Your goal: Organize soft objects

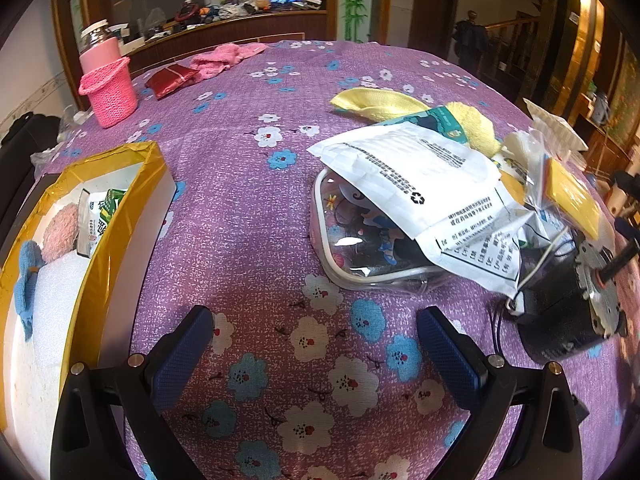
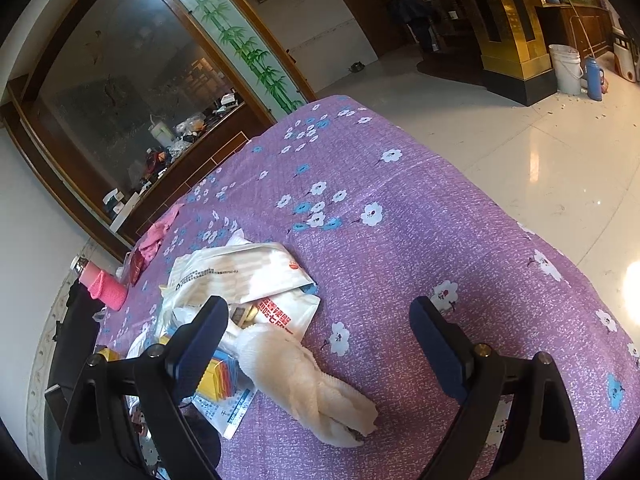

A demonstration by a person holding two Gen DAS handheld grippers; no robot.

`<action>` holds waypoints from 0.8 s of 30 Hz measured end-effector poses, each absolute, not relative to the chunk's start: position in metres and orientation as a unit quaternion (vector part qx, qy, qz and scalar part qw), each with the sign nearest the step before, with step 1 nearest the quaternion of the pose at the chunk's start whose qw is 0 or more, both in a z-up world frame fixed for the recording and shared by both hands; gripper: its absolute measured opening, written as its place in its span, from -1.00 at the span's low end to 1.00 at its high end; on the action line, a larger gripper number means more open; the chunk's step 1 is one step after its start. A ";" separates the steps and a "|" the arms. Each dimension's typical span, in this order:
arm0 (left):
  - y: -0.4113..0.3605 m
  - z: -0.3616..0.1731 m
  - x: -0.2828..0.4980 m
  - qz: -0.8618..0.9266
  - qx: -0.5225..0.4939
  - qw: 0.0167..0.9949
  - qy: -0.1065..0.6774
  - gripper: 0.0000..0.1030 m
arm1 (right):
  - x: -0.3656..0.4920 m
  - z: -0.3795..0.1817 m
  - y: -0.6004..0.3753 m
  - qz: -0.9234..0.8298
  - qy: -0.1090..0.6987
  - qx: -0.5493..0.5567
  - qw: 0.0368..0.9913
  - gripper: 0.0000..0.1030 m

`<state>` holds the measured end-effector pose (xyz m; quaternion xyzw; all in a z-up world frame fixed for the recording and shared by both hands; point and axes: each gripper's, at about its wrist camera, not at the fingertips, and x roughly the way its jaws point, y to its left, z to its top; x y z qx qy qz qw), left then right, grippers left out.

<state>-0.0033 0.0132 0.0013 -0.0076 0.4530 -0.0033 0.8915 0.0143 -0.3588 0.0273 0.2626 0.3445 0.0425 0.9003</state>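
Both sets of fingers released, nothing held: left gripper (image 1: 314,344) above bare purple floral cloth on the surface (image 1: 240,208), right gripper (image 2: 320,344) hovering over a rolled cream terry towel (image 2: 308,384). Towel lying at the edge of a heap of white printed plastic bags (image 2: 240,268), touching them. White foam box with yellow taped rim (image 1: 120,216) at far left, already containing a fluffy pink cloth (image 1: 60,232) and a blue knitted piece (image 1: 26,280). Likely risks: snagging a bag along with the towel, or the roll unfurling mid-carry and dragging across the pile.
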 end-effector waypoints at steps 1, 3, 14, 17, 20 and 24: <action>0.013 0.002 -0.003 -0.002 -0.007 0.891 0.453 1.00 | 0.015 0.027 -0.358 0.043 0.346 0.261 0.900 0.77; 0.013 0.002 -0.004 -0.002 -0.009 0.891 0.454 1.00 | 0.015 0.028 -0.355 0.045 0.349 0.254 0.901 0.77; 0.026 0.013 -0.017 -0.042 -0.082 0.891 0.445 0.87 | 0.009 0.043 -0.344 0.039 0.322 0.225 0.919 0.77; 0.028 0.038 -0.035 -0.074 -0.081 0.905 0.411 0.77 | 0.007 0.061 -0.335 0.068 0.308 0.238 0.919 0.77; 0.030 0.074 -0.052 -0.086 -0.052 0.930 0.355 0.74 | 0.015 0.071 -0.321 0.101 0.309 0.252 0.912 0.77; 0.027 0.101 -0.049 -0.106 -0.006 0.935 0.340 0.50 | 0.032 0.070 -0.296 0.123 0.304 0.240 0.914 0.77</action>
